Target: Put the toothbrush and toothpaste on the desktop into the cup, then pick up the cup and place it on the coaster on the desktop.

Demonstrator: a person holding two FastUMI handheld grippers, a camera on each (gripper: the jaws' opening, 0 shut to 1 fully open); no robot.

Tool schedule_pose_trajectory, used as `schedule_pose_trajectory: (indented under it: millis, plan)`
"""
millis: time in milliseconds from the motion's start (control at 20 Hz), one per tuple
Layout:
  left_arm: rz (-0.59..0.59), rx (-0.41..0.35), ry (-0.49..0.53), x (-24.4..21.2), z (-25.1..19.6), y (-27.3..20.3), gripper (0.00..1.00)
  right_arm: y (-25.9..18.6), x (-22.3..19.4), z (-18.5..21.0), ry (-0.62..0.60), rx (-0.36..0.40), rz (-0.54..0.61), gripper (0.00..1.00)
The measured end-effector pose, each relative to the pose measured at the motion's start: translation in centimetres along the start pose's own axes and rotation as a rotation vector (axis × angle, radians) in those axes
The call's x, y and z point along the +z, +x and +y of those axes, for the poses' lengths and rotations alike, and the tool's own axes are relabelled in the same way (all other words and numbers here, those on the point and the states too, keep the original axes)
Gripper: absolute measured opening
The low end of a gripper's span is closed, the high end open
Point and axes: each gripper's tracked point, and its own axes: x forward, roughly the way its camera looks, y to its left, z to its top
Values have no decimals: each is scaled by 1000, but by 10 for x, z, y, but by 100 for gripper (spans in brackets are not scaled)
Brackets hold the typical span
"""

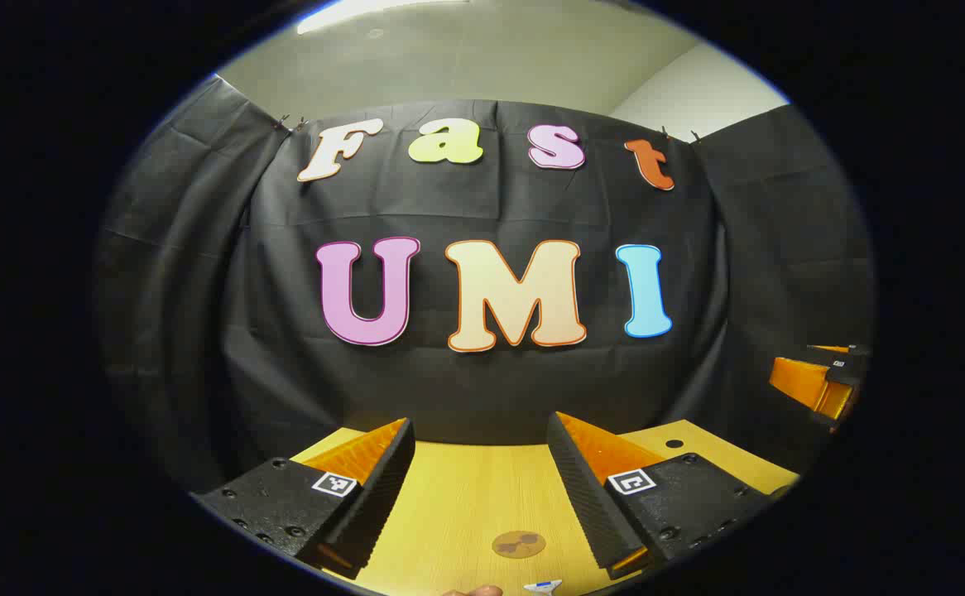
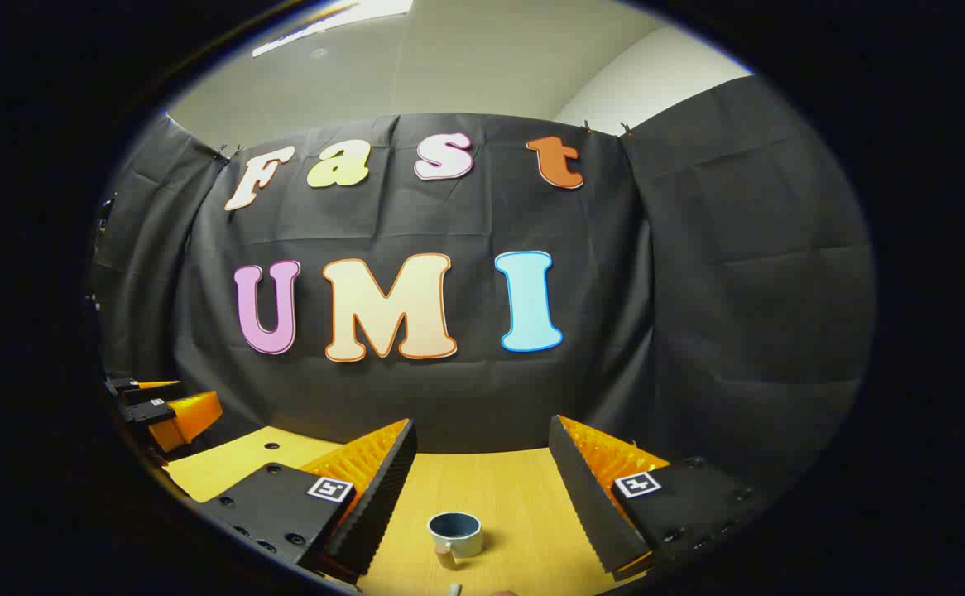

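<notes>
A cup (image 2: 455, 534) stands upright on the wooden desk (image 2: 516, 497), seen in the right gripper view between the fingers of the right gripper (image 2: 480, 488) but well clear of both. That gripper is spread wide and holds nothing. Just nearer the camera than the cup, a small pale object (image 2: 453, 589) lies at the bottom edge, too cut off to identify.

In the left gripper view, a round brown coaster (image 1: 519, 544) lies flat on the desk, between the fingers of the left gripper (image 1: 480, 488), which is likewise wide open and empty. Nearer the camera than the coaster, a white item with blue marking (image 1: 543, 586) pokes in at the bottom edge; whether it is the toothpaste or the toothbrush cannot be told. Each gripper also appears at the edge of the other's view. Behind the desk hangs the booth's black cloth wall (image 2: 698, 290).
</notes>
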Motion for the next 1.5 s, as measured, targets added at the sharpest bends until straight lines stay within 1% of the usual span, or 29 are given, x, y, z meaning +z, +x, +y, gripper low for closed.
schedule_pose_trajectory:
  millis: [150,250,300,450,850,1050,1300,1350,1500]
  plan:
    - [8,11,-22,-3,2,-5,93,-1,4,0,-18,-4,-19,98]
    - [11,13,-27,-4,1,-7,94,-4,4,8,-15,19,-23,97]
    - [10,15,-26,-3,2,-8,94,-4,3,9,-15,24,-23,98]
    - [11,26,-36,-5,4,-11,93,-3,-3,7,-29,14,-8,98]
    - [11,23,-45,-6,1,-9,94,1,-6,11,-35,31,11,98]
    - [4,19,-34,-3,0,-7,94,6,-17,13,-56,50,39,98]
    - [1,16,-13,-3,2,-6,94,14,-46,10,-76,59,116,98]
    - [-2,17,-9,-2,3,-6,94,13,-58,11,-71,61,151,99]
    - [-10,19,-3,1,5,-8,93,11,-98,9,-61,63,266,99]
